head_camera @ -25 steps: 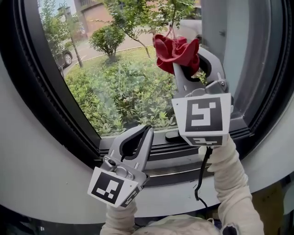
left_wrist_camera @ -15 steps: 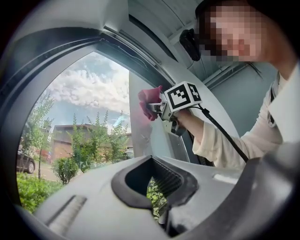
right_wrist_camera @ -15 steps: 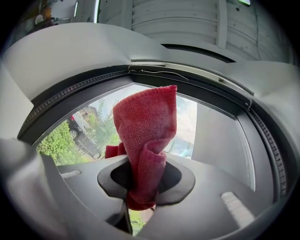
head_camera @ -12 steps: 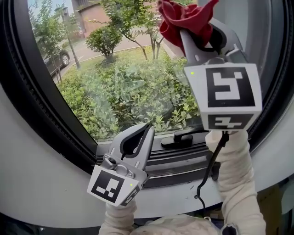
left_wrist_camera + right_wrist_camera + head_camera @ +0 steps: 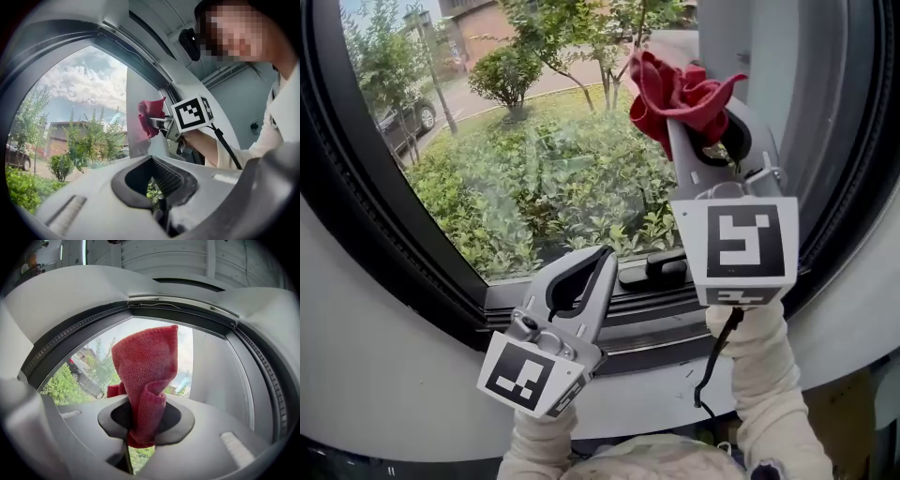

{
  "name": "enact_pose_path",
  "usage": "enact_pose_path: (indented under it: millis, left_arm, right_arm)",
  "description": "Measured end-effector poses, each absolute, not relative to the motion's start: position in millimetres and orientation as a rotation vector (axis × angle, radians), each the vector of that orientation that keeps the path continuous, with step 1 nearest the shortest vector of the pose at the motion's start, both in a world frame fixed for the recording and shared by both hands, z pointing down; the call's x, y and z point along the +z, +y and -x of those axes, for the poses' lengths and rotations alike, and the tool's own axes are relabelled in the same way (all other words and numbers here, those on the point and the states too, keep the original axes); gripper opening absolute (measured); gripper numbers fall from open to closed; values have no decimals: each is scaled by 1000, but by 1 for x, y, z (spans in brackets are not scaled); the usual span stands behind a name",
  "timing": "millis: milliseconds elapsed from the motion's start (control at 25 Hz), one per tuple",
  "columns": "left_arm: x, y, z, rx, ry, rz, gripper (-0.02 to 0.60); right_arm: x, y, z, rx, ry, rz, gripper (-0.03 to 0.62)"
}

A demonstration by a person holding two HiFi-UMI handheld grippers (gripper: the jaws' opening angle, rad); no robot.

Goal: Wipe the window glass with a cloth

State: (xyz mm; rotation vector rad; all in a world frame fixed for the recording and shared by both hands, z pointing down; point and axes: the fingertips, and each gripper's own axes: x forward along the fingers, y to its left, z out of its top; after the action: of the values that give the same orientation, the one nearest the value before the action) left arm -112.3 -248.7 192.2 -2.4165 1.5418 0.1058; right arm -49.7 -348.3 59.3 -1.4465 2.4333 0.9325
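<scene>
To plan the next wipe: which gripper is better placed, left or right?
Right. The right gripper holds the red cloth, raised before the window glass; the left gripper is shut, empty, lower down.

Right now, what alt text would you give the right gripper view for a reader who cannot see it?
The right gripper is shut on a red cloth that stands up before the window glass. Shrubs and a parked car show outside.
</scene>
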Motion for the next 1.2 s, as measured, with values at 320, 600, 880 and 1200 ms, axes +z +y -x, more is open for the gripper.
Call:
enact_pose_path:
  millis: [320,600,880,1200]
  left_arm:
    - [192,-247,92,73,1511,2421,0]
    - [184,-254,77,79,1507,2418,1]
    - [152,-270,53,93,1469,2367,0]
    - [142,-261,13,84,1392,2408,0]
  right_arm:
    - [141,-355,39,789,2579,1505,114]
    - [178,-360,33,717,2645,1506,115]
    - [109,-368,6,875,2536,1504,118]
    - [7,-338,-21,1081,2410,1485,121]
